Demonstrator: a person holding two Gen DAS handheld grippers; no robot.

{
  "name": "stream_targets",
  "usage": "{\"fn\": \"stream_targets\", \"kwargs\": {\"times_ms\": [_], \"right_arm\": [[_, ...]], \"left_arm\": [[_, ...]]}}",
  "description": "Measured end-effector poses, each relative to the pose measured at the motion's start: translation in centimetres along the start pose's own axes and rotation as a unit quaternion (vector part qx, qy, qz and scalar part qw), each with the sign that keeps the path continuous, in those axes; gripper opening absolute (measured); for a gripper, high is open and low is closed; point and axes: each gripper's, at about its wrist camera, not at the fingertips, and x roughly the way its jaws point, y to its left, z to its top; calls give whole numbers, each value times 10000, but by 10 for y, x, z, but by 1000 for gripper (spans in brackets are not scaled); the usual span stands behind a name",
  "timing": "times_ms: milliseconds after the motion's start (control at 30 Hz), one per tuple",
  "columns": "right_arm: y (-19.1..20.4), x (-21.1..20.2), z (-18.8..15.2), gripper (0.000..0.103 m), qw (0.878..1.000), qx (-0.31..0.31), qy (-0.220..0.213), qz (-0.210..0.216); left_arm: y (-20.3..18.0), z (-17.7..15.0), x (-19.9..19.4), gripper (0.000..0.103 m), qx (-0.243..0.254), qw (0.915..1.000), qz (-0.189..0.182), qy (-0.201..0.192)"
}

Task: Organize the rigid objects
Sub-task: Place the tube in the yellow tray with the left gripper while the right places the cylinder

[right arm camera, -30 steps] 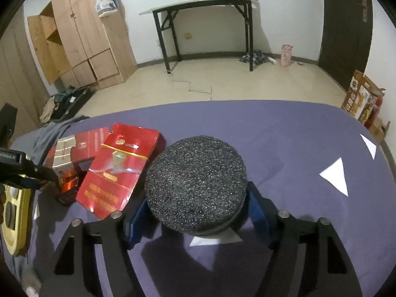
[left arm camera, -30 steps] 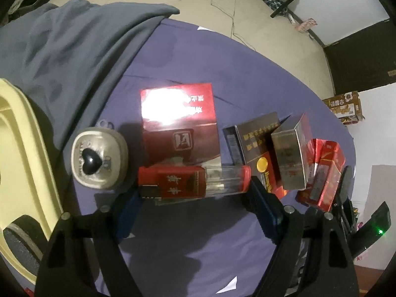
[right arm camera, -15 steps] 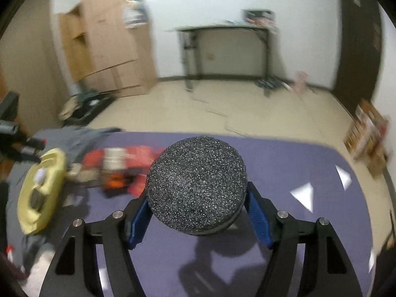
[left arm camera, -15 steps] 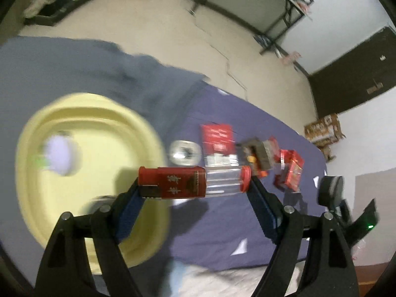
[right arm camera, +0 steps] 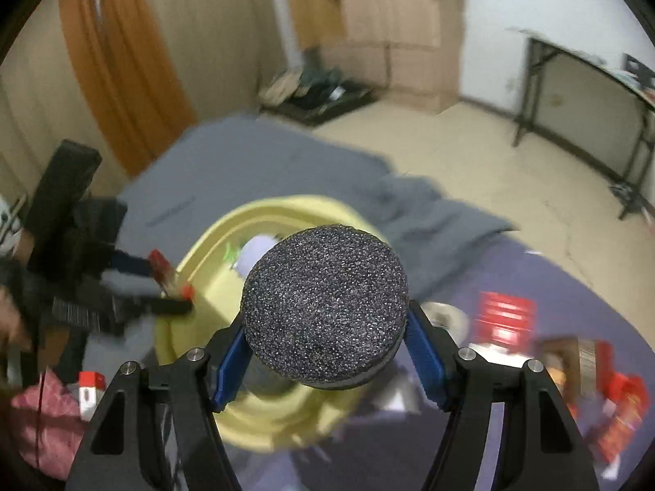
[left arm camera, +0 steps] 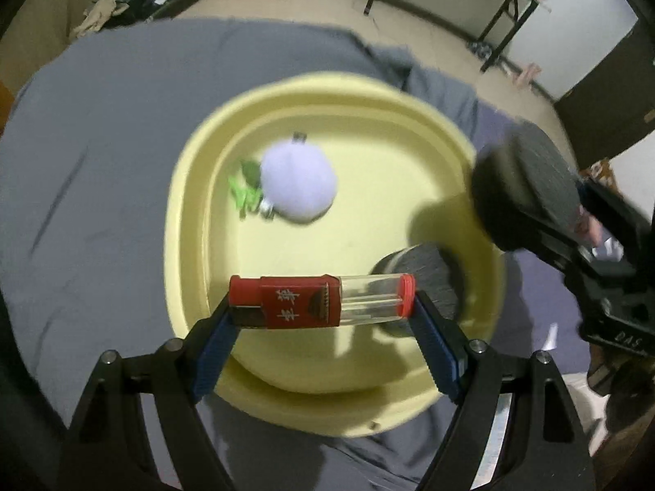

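The left gripper (left arm camera: 323, 305) clamps a red-and-clear tube (left arm camera: 322, 302) end to end between its jaws, above the near rim of the yellow basin (left arm camera: 196, 188). The right gripper (right arm camera: 325, 352) grips a black foam disc (right arm camera: 325, 307) over the basin's right rim. Inside the basin lie a pale fluffy ball (left arm camera: 299, 182) with a green scrap (left arm camera: 245, 192) beside it, and a second dark disc (left arm camera: 421, 282) behind the tube. Grey cloth (left arm camera: 102, 155) surrounds the basin; red boxes (right arm camera: 507, 317) crowd the purple bedcover's (right arm camera: 532, 270) right edge.

My left camera is looking almost straight down into the yellow basin (left arm camera: 196, 188), close above it. My right camera is looking slantwise, sharing that basin (right arm camera: 192, 262).
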Motion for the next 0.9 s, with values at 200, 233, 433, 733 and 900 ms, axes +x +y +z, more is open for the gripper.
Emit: {"fn": "stream_targets", "kwargs": {"times_ms": [200,233,433,733,900], "right_arm": [[16,87,19,69,9976,-91,681,89],[15,96,20,69,9969,-119,772,69],[18,132,33,69,9945,-204,1018,-132],[27,89,40,103,9996,62,153,-238],[-1,20,38,103,9966,340,-605,-450]], "left_arm": [[16,-5,35,82,269,9995,-110,75],[17,-6,39,82,312,9994,-110,54],[11,-4,48,82,377,9992,-104,-30],[9,-3,16,101,112,9994,-227,-224],[-12,10,-17,103,108,9983,-299,-482]]}}
